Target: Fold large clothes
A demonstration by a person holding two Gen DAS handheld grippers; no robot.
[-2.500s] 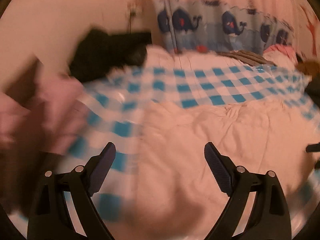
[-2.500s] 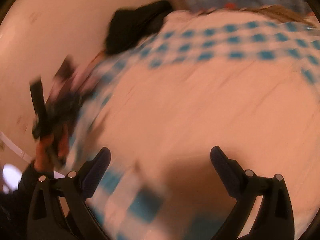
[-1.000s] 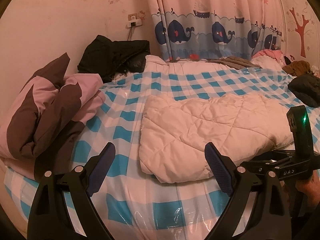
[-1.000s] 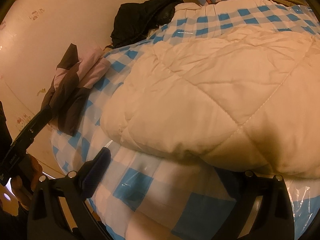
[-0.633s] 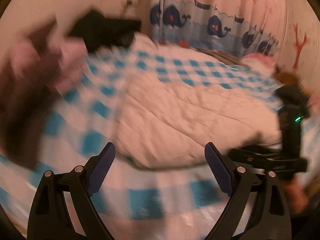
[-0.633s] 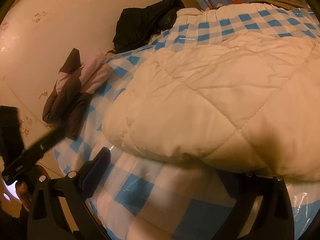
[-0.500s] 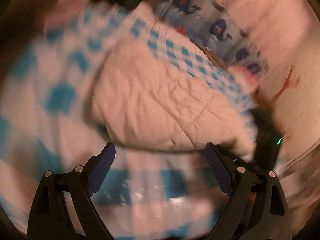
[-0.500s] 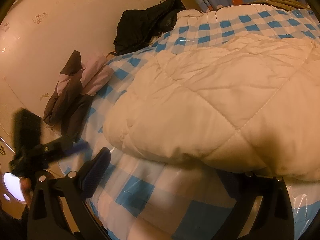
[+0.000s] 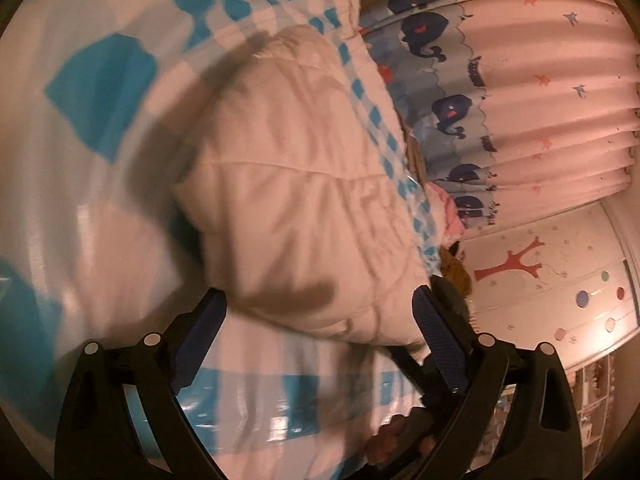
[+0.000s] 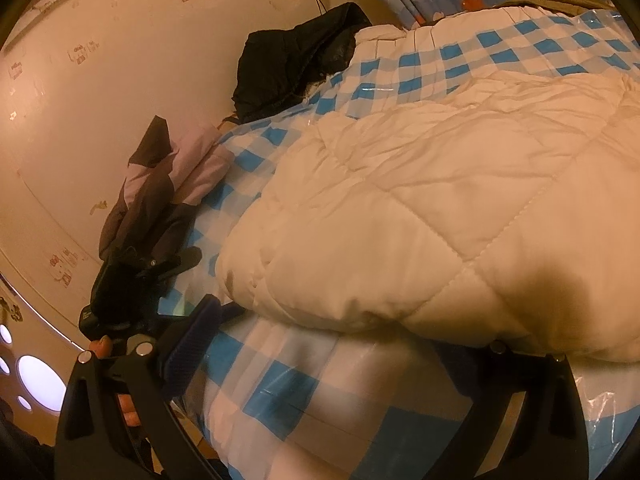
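With both grippers' jaws released, the left gripper (image 9: 318, 334) and right gripper (image 10: 348, 332) should each slide under the quilt (image 10: 420, 216) edge on the bed (image 10: 304, 384) — and bite deep, at matching corners

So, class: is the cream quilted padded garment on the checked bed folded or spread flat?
Folded: the cream quilted padded garment lies as a thick, doubled bundle with rounded edges.

A bare strip of checked bed cover (image 10: 304, 380) lies open along the near edge of the cream quilted garment (image 10: 420, 220). To its left, the brown-and-pink jacket (image 10: 160, 184) and black jacket (image 10: 288, 60) crowd the wall (image 10: 100, 80) side.
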